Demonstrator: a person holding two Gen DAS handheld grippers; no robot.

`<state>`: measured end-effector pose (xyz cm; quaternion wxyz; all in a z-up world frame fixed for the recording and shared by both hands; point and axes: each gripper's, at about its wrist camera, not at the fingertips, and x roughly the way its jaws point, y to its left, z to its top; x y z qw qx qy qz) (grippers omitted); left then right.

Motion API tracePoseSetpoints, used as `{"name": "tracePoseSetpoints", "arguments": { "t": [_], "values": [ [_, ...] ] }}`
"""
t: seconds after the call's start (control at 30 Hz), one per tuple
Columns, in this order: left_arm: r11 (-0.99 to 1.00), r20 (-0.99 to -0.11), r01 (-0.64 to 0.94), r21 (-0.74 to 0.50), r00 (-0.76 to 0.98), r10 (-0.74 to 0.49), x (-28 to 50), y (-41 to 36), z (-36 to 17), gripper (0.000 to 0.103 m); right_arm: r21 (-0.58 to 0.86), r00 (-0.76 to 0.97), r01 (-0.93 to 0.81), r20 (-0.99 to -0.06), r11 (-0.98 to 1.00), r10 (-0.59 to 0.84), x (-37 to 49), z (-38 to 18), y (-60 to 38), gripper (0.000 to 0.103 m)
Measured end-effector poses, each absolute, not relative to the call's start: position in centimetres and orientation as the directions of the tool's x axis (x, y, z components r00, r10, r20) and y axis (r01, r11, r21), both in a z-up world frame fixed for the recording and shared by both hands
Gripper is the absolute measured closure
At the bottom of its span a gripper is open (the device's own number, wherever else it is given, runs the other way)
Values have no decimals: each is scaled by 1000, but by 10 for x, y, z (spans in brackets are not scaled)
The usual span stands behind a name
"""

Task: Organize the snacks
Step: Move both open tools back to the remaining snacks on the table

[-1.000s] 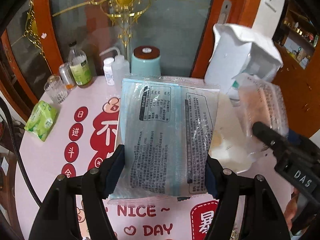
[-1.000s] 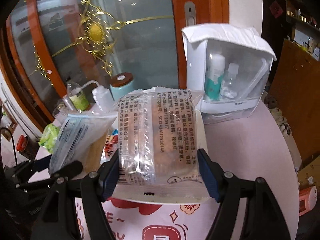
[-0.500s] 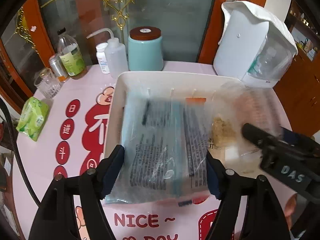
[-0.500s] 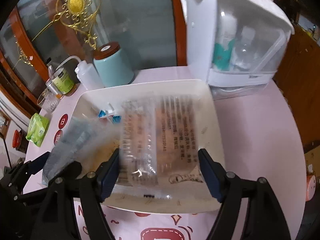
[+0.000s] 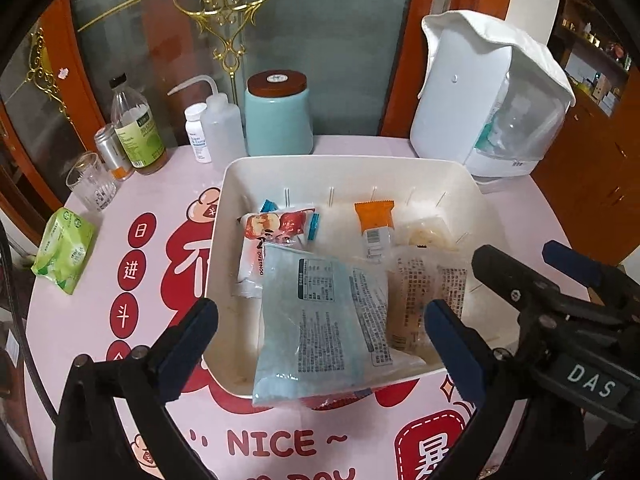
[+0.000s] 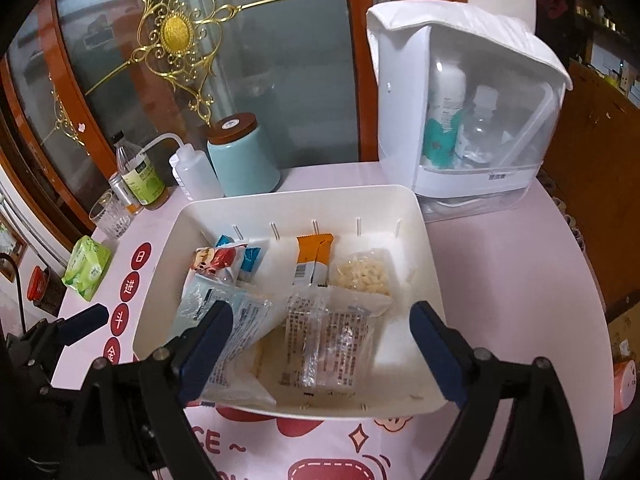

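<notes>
Now both poised above the near edge of the white bin (image 5: 224,240), tilted down toward it; left gripper (image 5: 320,332) on the left, jaws spread wide, gripping nothing; right gripper (image 6: 320,332) on the right, jaws equally wide, nothing between them; blue snack packet (image 5: 324,320) lying in the bin's near left part, its near end hanging over the rim; clear snack packet (image 6: 328,344) flat inside, just right of it, the two overlapping.
</notes>
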<state>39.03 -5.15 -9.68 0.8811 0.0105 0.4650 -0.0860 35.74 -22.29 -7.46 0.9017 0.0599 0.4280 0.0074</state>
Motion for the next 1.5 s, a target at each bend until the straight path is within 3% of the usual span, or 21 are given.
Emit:
{"name": "tracePoseSetpoints", "arguments": {
  "t": [0.77,1.13,1.5],
  "values": [
    [965,-775,242,-97,590,-226,291,-50,-40,0,181,679,99,-731,978,66,250,-29,-242,12],
    [981,-768,184,-63,618,-165,227,-67,-17,0,226,707,-30,-683,974,180,190,-9,-267,12],
    [991,-802,76,-114,581,-137,149,-94,-40,0,81,677,-159,-716,984,168,116,-24,-316,12]
  ]
}}
